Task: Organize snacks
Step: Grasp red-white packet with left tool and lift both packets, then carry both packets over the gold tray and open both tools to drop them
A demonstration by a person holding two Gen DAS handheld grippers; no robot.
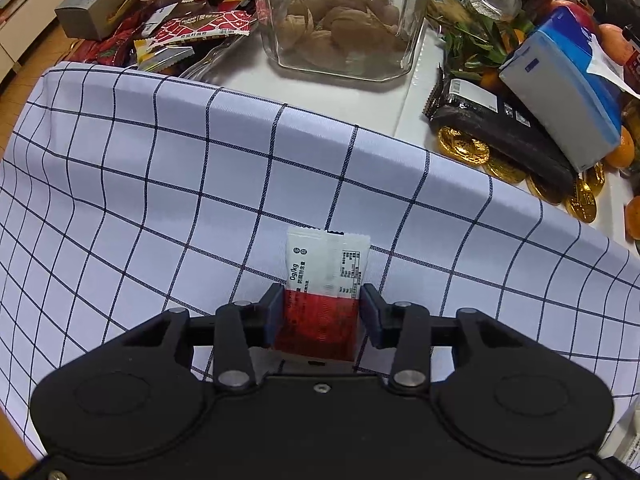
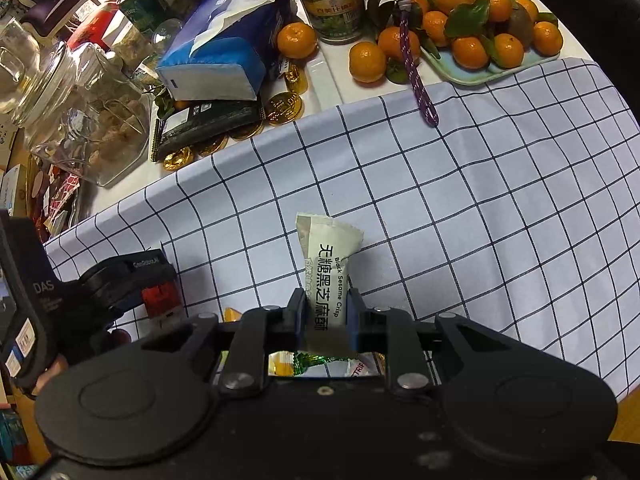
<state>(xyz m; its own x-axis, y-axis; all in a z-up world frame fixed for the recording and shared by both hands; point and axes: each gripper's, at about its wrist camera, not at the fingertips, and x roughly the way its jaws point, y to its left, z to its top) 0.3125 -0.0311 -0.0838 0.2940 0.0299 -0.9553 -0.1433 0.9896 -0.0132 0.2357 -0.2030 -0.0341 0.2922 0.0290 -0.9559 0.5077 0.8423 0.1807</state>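
A red and white snack packet [image 1: 326, 260] stands between the jaws of my left gripper [image 1: 323, 312], its far end over the checked cloth [image 1: 180, 168]. The pads flank it, a thin gap shows at the right pad, and the wrapper is not pinched. The right wrist view shows that packet's red end [image 2: 161, 298] at the left edge. My right gripper [image 2: 326, 312] is shut on a white black sesame crisp packet [image 2: 326, 248], which sticks out ahead of the fingers above the cloth [image 2: 480, 200].
Behind the cloth stand a glass jar of walnuts [image 1: 340, 28], a pile of red snack packets [image 1: 192, 28], a black packet [image 1: 500, 128] on gold coins [image 1: 464, 146], and a blue tissue pack [image 1: 568, 100]. Tangerines fill a tray [image 2: 480, 76]; a purple cord [image 2: 416, 80] hangs nearby.
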